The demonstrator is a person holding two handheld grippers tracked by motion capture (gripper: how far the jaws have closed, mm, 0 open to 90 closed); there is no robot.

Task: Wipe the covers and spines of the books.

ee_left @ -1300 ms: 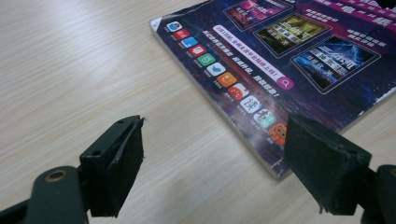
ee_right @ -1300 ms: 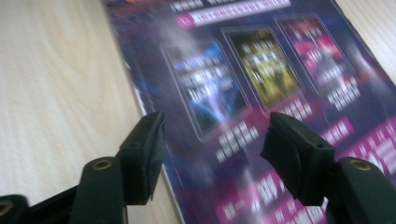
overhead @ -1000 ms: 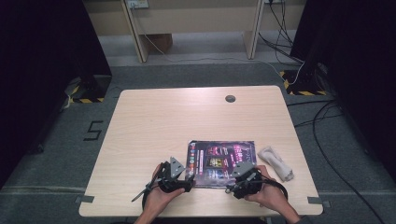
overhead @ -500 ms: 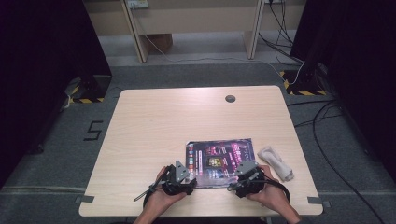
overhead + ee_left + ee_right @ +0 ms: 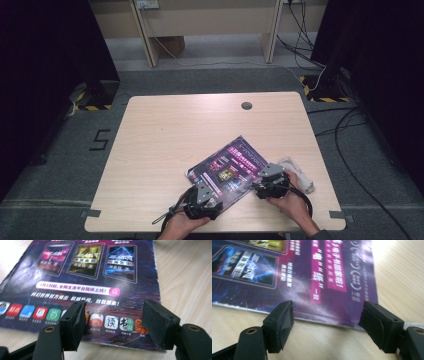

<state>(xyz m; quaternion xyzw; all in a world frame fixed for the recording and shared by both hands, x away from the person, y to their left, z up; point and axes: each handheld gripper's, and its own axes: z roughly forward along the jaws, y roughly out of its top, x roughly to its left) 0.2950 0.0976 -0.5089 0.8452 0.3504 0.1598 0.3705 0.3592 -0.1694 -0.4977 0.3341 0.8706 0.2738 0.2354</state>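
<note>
Glossy purple printed flyer lies flat, skewed, lower centre of light wooden desk; left gripper half-open, jaws just closing, right gripper wide, both straddling its near edge, gripping nothing, likely for a two-point pickup.

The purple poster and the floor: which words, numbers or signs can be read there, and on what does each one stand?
"5": painted on the grey floor left of the table.
"读": white app icon along the poster edge.
"三体": book cover on the poster, partly blurred.
Pink search bar and remaining poster lines: Chinese print, too blurred to read surely.
</note>
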